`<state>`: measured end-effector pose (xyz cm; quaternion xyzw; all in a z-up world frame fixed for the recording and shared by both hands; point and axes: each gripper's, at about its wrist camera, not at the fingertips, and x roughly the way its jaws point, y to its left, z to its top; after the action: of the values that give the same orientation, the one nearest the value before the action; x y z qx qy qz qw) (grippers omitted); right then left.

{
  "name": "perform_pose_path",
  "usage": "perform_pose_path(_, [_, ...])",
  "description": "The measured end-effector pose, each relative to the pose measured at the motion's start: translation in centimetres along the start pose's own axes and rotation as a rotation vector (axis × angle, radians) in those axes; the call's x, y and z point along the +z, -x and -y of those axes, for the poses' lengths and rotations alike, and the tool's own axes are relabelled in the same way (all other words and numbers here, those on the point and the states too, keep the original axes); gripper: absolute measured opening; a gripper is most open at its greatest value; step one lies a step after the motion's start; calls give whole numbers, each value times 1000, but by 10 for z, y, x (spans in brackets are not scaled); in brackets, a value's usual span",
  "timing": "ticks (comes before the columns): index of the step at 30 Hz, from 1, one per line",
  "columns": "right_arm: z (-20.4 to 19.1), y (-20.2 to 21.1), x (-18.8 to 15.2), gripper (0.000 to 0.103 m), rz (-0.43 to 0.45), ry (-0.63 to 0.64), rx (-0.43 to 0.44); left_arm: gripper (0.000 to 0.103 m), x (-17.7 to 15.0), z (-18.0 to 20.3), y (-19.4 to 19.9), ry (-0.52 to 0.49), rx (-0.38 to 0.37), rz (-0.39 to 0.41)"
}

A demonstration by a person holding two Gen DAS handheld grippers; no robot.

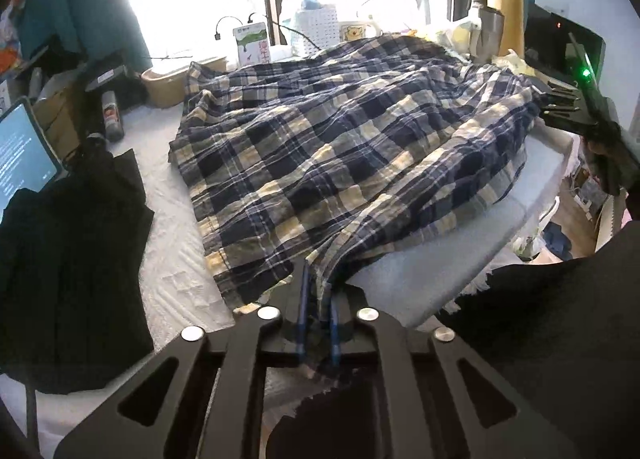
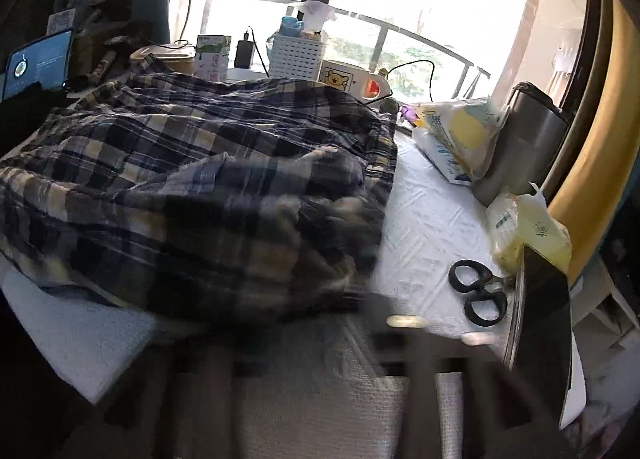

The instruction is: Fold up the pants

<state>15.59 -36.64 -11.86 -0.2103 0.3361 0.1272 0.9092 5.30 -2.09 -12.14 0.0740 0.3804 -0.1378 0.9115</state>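
**Plaid pants spread on the white table, left gripper pinching the near edge**

Your left gripper (image 1: 318,299) has its two blue fingers (image 1: 303,299) pressed together on a fold of the plaid pants (image 1: 320,139), at the edge of the cloth nearest you. The pants lie rumpled and spread over the white table (image 1: 172,259), and their near side hangs just over the table's front edge. Taking the pants as your landmark: a black garment (image 1: 68,259) lies to their left, apart from them, with a lit laptop screen (image 1: 20,155) beyond it. A dark spray can (image 1: 113,115) stands near their far left corner. A milk carton (image 1: 253,41) and a white perforated basket (image 1: 316,25) stand behind them at the window.

Your right gripper (image 1: 560,107) appears in the left wrist view at the pants' right edge, touching or just beside the cloth. Whether its jaws are spread or closed cannot be told; in the right wrist view its own frame is smeared by motion blur. In that view black scissors (image 2: 478,291) lie on the table to the right of the pants, well apart from them. A steel tumbler (image 2: 528,131) and yellow plastic bags (image 2: 464,135) stand further right.
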Motion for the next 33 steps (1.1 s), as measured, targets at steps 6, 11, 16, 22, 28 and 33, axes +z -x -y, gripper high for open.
perform_pose_path(6, [3,23,12,26,30,16,-34,1,15,-7,35,37,-38,134])
perform_pose_path(11, [13,49,31,26,82,10,-65,1,38,-7,62,25,-14,223])
perform_pose_path(16, [21,61,50,26,125,-10,-61,1,61,-11,74,4,47,285])
perform_pose_path(22, [33,60,72,26,135,-66,-27,1,86,-23,71,22,89,321])
perform_pose_path(28, [51,47,97,26,131,-124,16,1,118,-39,60,40,102,348])
perform_pose_path(33, [59,30,116,26,131,-128,11,1,142,-46,48,15,127,374])
